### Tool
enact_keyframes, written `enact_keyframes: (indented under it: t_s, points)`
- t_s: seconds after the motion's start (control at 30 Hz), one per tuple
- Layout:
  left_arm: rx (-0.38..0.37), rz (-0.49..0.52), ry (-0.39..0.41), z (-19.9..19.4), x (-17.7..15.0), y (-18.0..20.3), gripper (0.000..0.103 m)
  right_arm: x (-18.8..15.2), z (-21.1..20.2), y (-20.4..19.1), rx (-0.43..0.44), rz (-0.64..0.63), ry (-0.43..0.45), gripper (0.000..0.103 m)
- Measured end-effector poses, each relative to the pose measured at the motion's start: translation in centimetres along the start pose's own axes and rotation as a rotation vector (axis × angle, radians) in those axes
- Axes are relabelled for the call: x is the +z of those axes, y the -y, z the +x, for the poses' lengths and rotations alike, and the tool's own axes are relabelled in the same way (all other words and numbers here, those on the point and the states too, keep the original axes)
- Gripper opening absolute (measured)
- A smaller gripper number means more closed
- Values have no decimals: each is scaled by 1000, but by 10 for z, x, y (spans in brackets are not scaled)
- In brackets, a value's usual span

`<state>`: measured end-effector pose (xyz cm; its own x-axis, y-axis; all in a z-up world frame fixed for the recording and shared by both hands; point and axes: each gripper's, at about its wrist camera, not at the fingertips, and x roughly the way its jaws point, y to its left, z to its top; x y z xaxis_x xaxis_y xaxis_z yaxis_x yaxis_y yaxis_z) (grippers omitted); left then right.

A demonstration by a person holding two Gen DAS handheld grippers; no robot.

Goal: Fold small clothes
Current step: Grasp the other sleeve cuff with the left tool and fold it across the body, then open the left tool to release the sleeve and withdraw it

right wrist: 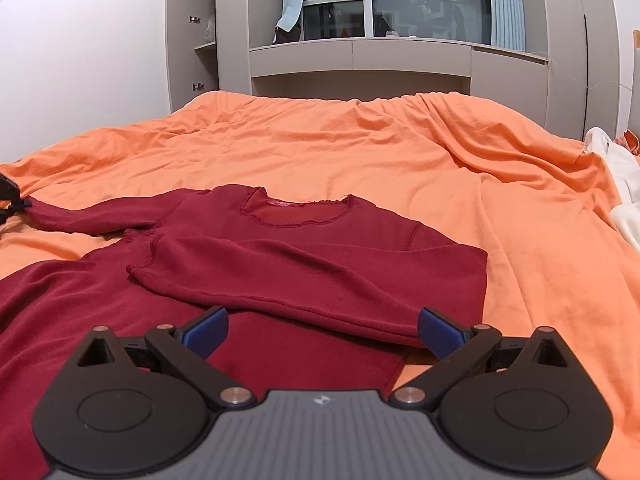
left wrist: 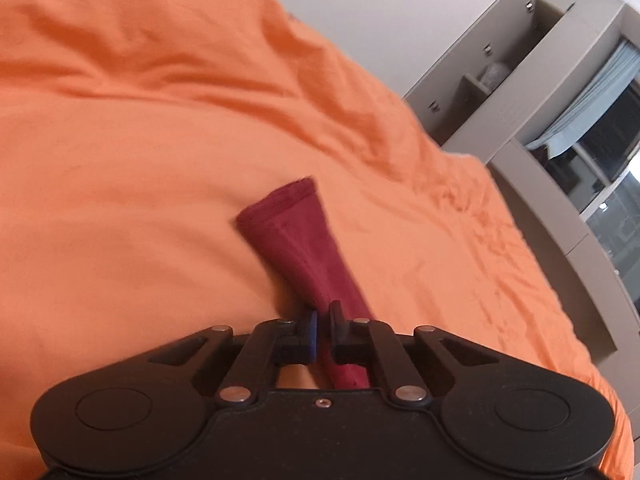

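Sleeve cuff [left wrist: 280,208] of the dark red top [right wrist: 304,256] is pinched in the left gripper [left wrist: 322,320]: its jaws stand narrow, nearly together, with the cloth running between the pads and out beyond the fingertips, the hemmed end lying on the orange bedcover [left wrist: 120,140]. In the right wrist view that same gripper shows only as a dark shape at the far left edge, at the tip of the outstretched sleeve. The right gripper [right wrist: 322,330] hovers with its jaws wide and nothing between them, its blue pads [right wrist: 206,334] just above the near part of the top.

The top lies spread on the bedcover, neckline away from the right gripper, hem towards it. One sleeve is already laid across the chest; the other stretches out to the left, its long axis running sideways from the shoulder to the left gripper. The coming fold, I judge, turns on that: the held sleeve must travel rightwards along its own length, over the body. The left hand is the one placed for it. A white cloth [right wrist: 616,184] lies at the far right.
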<state>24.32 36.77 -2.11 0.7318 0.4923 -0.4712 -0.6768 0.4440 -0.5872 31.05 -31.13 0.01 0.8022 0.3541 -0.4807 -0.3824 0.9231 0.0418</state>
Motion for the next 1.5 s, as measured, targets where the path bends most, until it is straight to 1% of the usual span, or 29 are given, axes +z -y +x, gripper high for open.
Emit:
enact_keyframes:
  t_s: [0.1,0.27,0.43,0.6,0.7,0.8,0.87,0.93,1.03,1.1,1.23,1.3,1.37,1.5]
  points:
    - [-28,81,52,-11,-1,15,4,0,-2,-1,4,0,7,103]
    - [-88,248,137,-34,-6,54,4,2,-6,-1,8,7,21,103]
    - [-213,424,184,-64,-24,110,4,4,-9,0,9,12,34,103]
    - [-378,611,161,-95,-65,172,4,5,-14,3,4,21,48,103]
    - [-489,728,118,-113,-99,207,4,6,-16,6,-14,28,59,103]
    - [-600,867,55,-132,-141,236,4,7,-18,11,-28,48,65,103]
    - [-678,930,-22,-141,-170,249,4,8,-19,15,-38,63,67,103]
    - [-732,978,-94,-148,-198,257,4,9,-19,18,-48,75,72,103]
    - [-776,1056,-176,-156,-238,263,4,10,-20,22,-57,89,74,103]
    - [-795,1095,-228,-157,-262,259,4,11,-20,24,-60,97,74,103]
    - [-813,1209,-282,-151,-295,254,5,11,-19,28,-65,110,71,103]
    - [-817,1231,-316,-143,-302,251,6,11,-17,29,-68,116,68,103]
    - [-824,1232,-356,-142,-308,250,10,10,-16,30,-71,121,64,103]
    - [-844,1236,-408,-144,-304,246,14,10,-14,29,-75,122,60,103]
